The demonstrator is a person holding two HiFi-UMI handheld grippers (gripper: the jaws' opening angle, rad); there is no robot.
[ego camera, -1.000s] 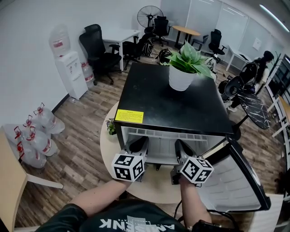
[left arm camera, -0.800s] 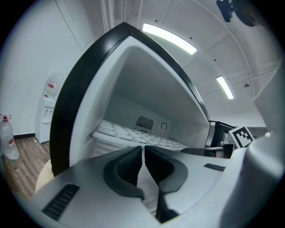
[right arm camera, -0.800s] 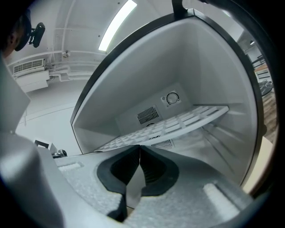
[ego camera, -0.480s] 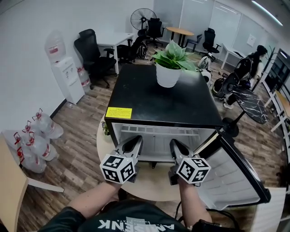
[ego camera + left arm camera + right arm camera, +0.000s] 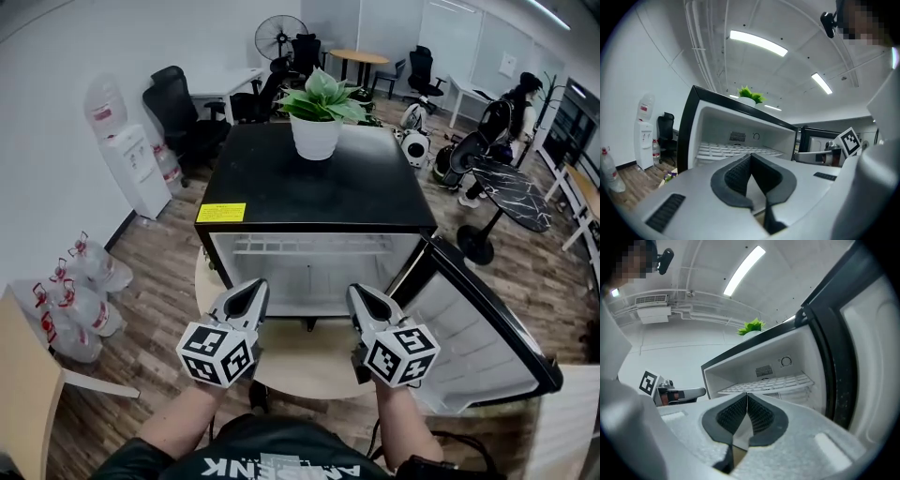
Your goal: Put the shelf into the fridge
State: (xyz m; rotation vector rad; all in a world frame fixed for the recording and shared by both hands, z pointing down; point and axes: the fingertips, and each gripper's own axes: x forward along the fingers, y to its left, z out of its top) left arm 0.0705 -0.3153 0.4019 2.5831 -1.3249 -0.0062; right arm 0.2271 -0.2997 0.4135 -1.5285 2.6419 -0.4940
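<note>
The black mini fridge (image 5: 309,187) stands with its door (image 5: 487,328) swung wide to the right. The white wire shelf (image 5: 309,246) lies level on the rails high inside the white compartment; it also shows in the left gripper view (image 5: 736,150) and the right gripper view (image 5: 768,384). My left gripper (image 5: 254,286) hovers in front of the opening at its left, shut and empty, pads together (image 5: 751,157). Beside it on the right, my right gripper (image 5: 357,292) is also shut with nothing in it (image 5: 747,397). Neither touches the fridge or shelf.
A potted plant (image 5: 317,117) sits on the fridge top. The fridge rests on a round pale table (image 5: 309,361). A water dispenser (image 5: 120,155) and water bottles (image 5: 75,291) stand at the left. Office chairs, a fan and desks fill the back.
Both grippers have drawn back out of the fridge opening toward me, leaving the shelf inside. The head view has lowered, so more of the interior shows.
</note>
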